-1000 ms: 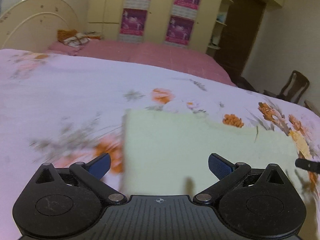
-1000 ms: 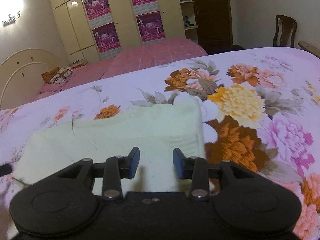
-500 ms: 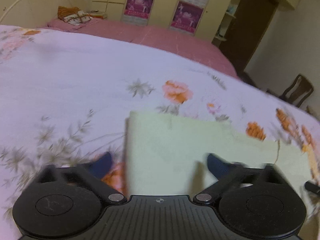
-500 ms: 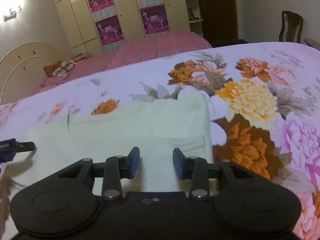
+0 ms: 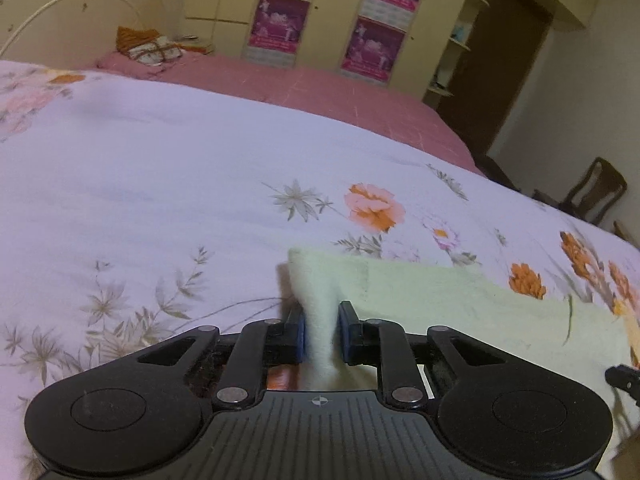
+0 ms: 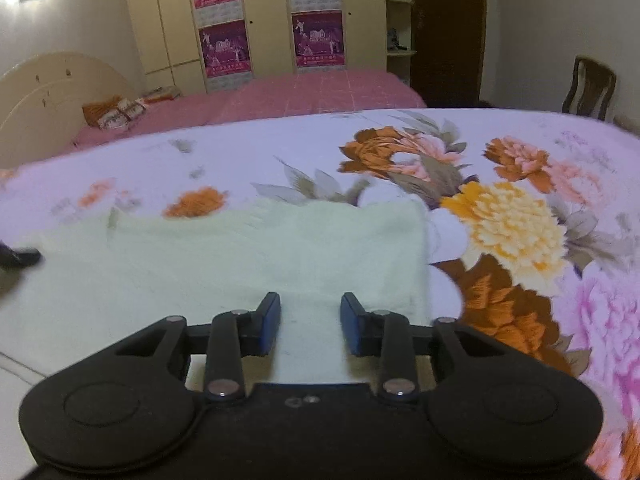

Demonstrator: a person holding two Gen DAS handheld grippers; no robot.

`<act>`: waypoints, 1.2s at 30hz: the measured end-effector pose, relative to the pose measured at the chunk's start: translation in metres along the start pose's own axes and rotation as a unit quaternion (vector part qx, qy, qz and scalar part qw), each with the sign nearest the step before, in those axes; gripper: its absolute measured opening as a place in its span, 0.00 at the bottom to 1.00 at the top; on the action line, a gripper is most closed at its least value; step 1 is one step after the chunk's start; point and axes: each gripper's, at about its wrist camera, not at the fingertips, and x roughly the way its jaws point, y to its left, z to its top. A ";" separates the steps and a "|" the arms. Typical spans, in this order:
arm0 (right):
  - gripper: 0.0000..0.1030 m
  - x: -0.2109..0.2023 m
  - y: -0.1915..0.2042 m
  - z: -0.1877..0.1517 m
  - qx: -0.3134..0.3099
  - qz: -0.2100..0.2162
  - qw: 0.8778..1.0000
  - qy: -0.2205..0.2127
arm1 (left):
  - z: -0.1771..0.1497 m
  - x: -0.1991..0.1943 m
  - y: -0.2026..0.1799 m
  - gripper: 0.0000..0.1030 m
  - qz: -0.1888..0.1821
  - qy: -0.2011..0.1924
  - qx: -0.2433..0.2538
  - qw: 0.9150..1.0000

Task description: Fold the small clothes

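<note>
— Pale green cloth (image 5: 448,304) is what we have low in both views, lying on the floral bedspread (image 5: 160,184). Where do we stand on it?

— In the left wrist view our left gripper (image 5: 320,334) sits at the cloth's left corner. A ridge of fabric stands up between the blue pads (image 5: 301,336), and the jaws are closing on it; the pads look pressed against the fold on both sides.

— And the other side?

— In the right wrist view our right gripper (image 6: 310,326) is over the cloth (image 6: 248,256) near its right edge, lower centre of the frame. Its jaws are closing too, but a clear gap is left between them. Flat cloth lies under that gap, with none of it bunched between the pads.

— Can we see one gripper from the other?

— Only a dark tip at the left edge of the right wrist view (image 6: 20,258), resting at the cloth's far corner.

— Beyond the bedspread?

— A pink bed (image 6: 304,92) and cream wardrobe (image 6: 264,20) along the top.
</note>
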 end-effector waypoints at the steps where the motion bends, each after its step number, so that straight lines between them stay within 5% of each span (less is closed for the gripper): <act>1: 0.30 0.000 0.000 0.002 0.002 -0.001 1.000 0.003 | 0.000 -0.003 -0.002 0.19 0.009 -0.002 0.000 1.000; 3: 0.27 -0.005 0.000 0.005 0.010 -0.008 1.000 0.008 | -0.002 -0.018 -0.010 0.19 0.027 -0.015 0.020 0.999; 7: 0.33 -0.033 0.003 0.006 0.012 0.010 1.000 -0.020 | -0.019 -0.053 -0.032 0.19 -0.002 -0.028 0.080 0.996; 11: 0.32 -0.043 0.021 -0.002 -0.009 0.048 0.999 -0.010 | -0.043 -0.059 -0.056 0.19 -0.029 0.001 0.118 0.993; 19: 0.33 -0.031 0.024 -0.020 -0.040 0.017 0.999 0.029 | -0.053 -0.061 -0.053 0.29 -0.011 0.008 0.136 0.991; 21: 0.33 -0.036 0.020 -0.020 -0.033 0.010 0.999 0.033 | -0.052 -0.065 -0.055 0.42 -0.008 0.014 0.131 0.991; 22: 0.33 -0.038 0.018 -0.020 -0.031 0.008 0.999 0.034 | -0.052 -0.067 -0.059 0.60 -0.010 0.016 0.127 0.992; 24: 0.33 -0.044 0.017 -0.021 -0.031 0.006 0.999 0.037 | -0.056 -0.073 -0.062 0.81 -0.011 0.014 0.122 0.992; 36: 0.34 -0.093 0.038 -0.041 -0.047 0.069 0.996 0.031 | -0.100 -0.111 -0.112 0.81 -0.044 0.026 0.147 0.988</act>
